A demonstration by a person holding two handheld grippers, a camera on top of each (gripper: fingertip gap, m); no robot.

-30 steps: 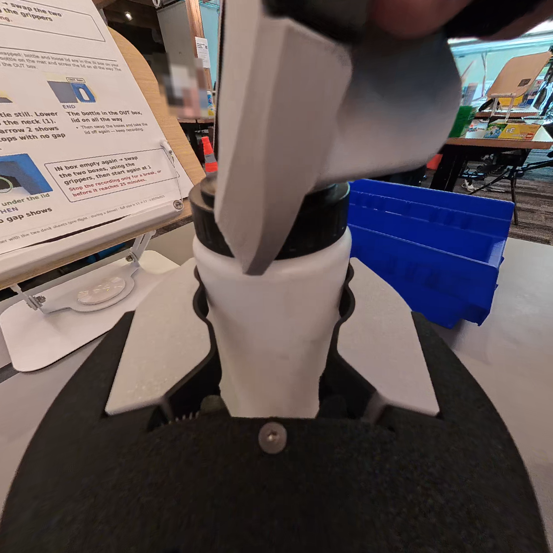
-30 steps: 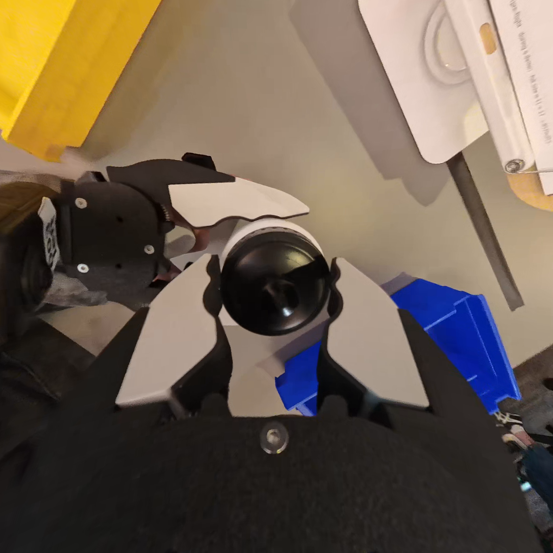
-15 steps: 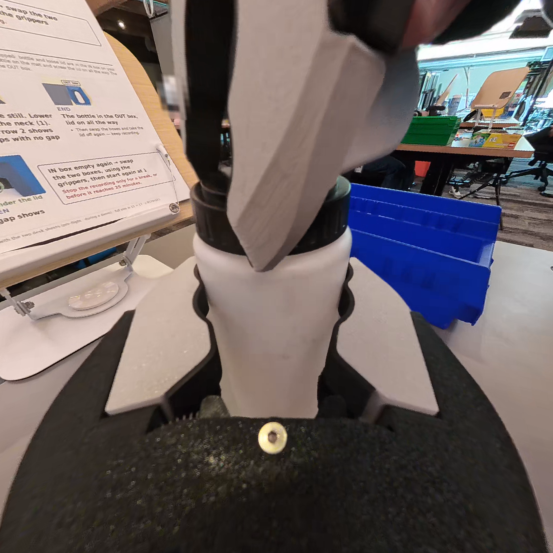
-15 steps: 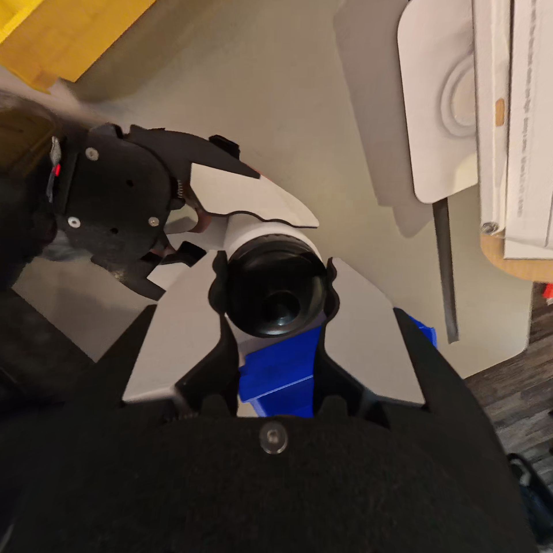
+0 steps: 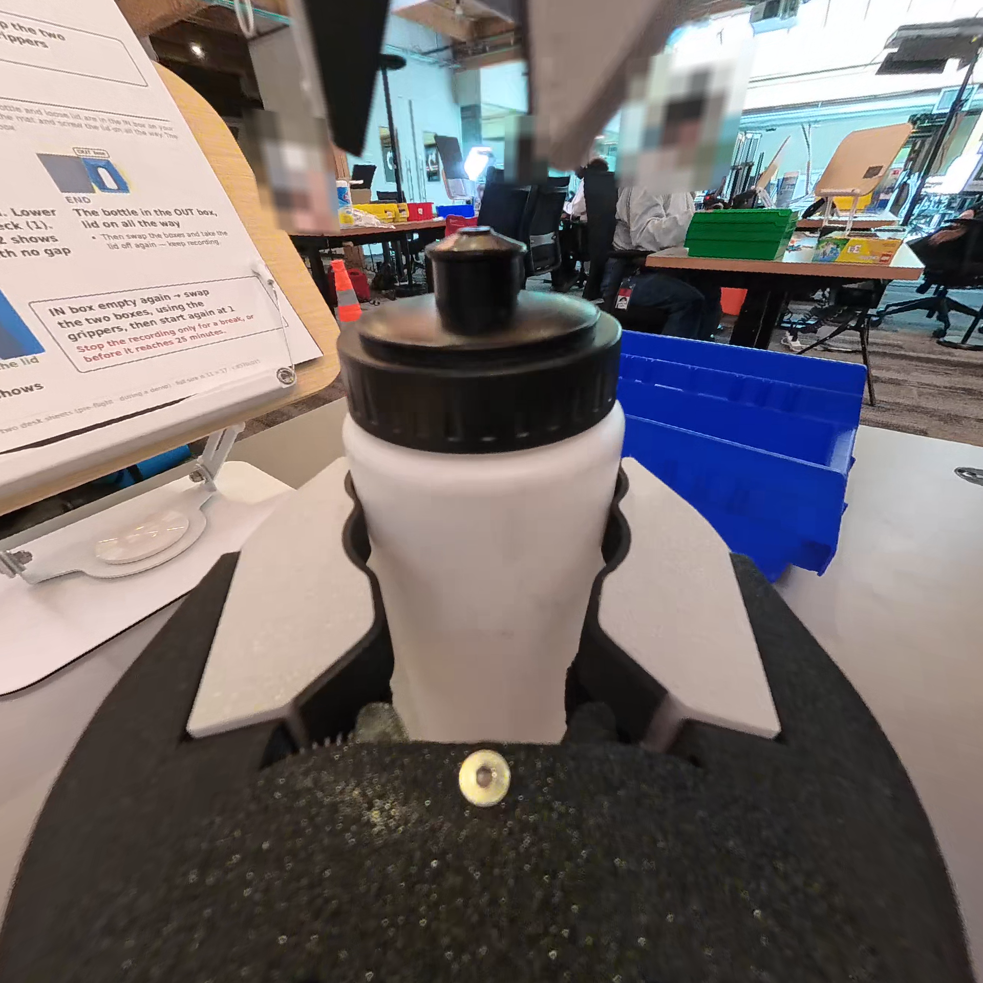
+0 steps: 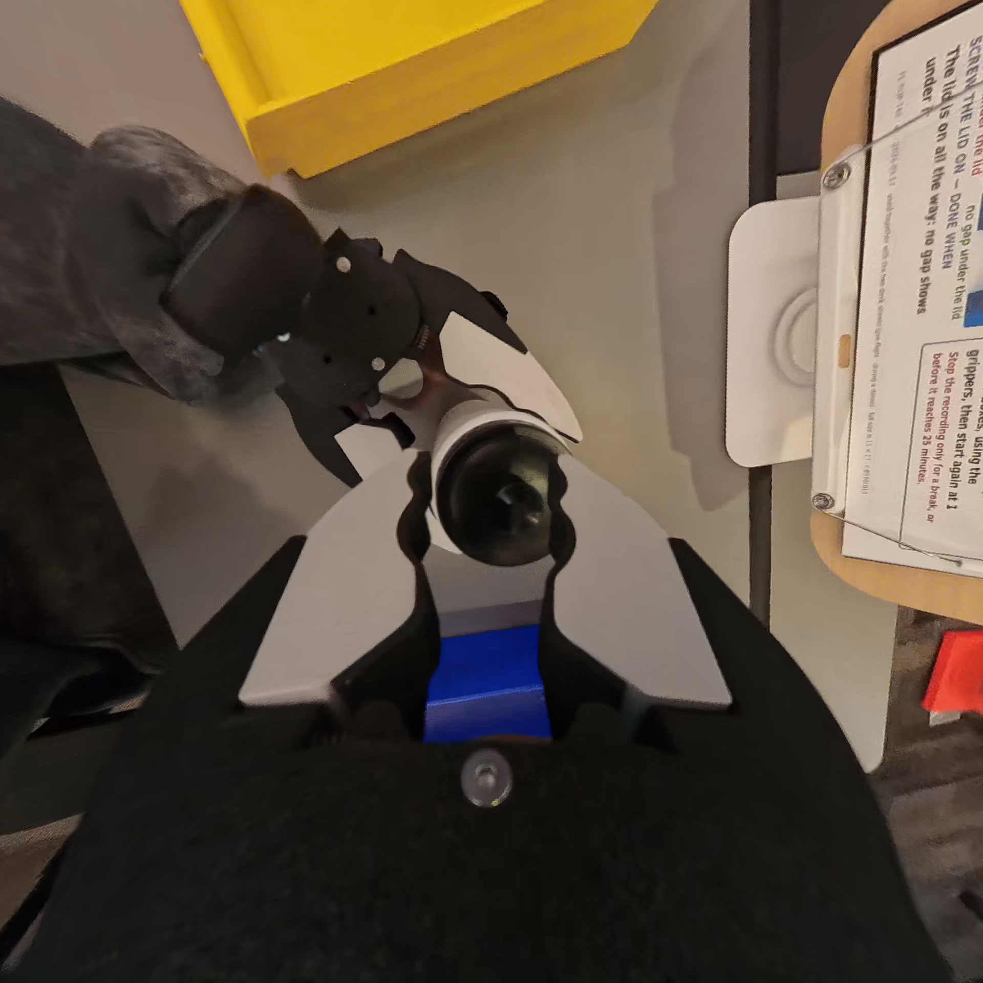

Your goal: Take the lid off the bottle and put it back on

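A white bottle point(image 5: 484, 558) with a black ribbed lid point(image 5: 478, 383) and spout stands upright. My left gripper point(image 5: 484, 478) is shut on the bottle's body. The lid sits on the neck with no gap showing. My right gripper point(image 5: 457, 80) hangs above the lid, clear of it, with only its fingers at the top edge. In the right wrist view I look down on the lid point(image 6: 500, 510) between my open right gripper point(image 6: 486, 463) fingers, which do not touch it. The left gripper point(image 6: 468, 420) and bottle point(image 6: 452, 425) show below.
A blue bin point(image 5: 734, 441) stands right of the bottle on the grey table point(image 5: 904, 585); it also shows in the right wrist view point(image 6: 484, 686). A yellow bin point(image 6: 425, 69) lies beyond. An instruction sheet on a wooden stand point(image 5: 106, 239) is to the left.
My right gripper was shut on the lid, turned with it, then opened and rose off it. My left gripper kept its hold on the bottle.
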